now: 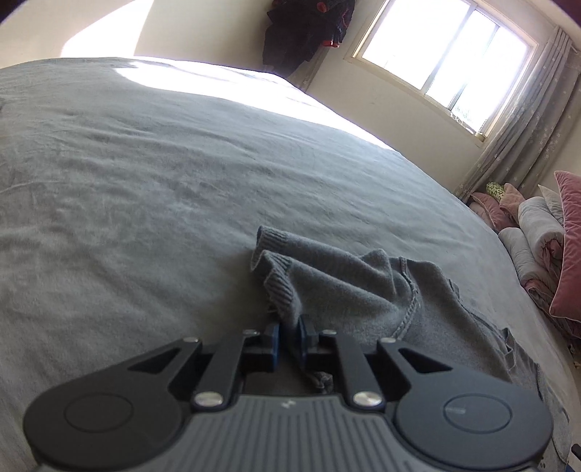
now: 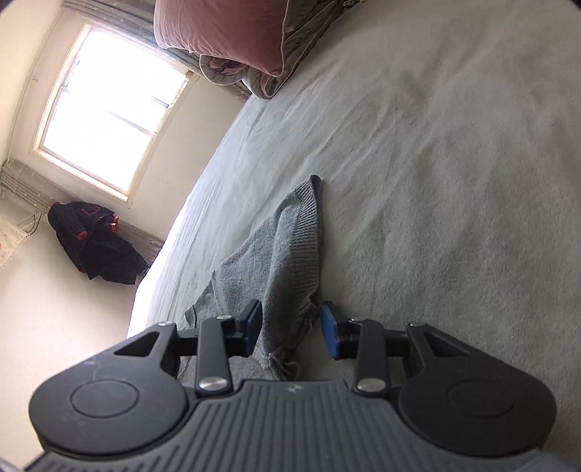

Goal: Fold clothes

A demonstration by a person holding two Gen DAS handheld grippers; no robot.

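Left wrist view: wide bare grey bed (image 1: 145, 181) runs to its far edge; the left gripper (image 1: 288, 336) pinches the grey knit sweater's (image 1: 345, 283) ribbed hem.

Right wrist view: the right gripper (image 2: 290, 326) straddles the hem, part open, one pad (image 2: 330, 330) apart from the sweater. No writing.

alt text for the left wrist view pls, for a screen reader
The left gripper has its jaws shut on a corner of a grey knit garment that lies bunched on a grey bedspread. Beyond the bed are a bright window, dark clothes hanging in the corner and pink pillows at the right.
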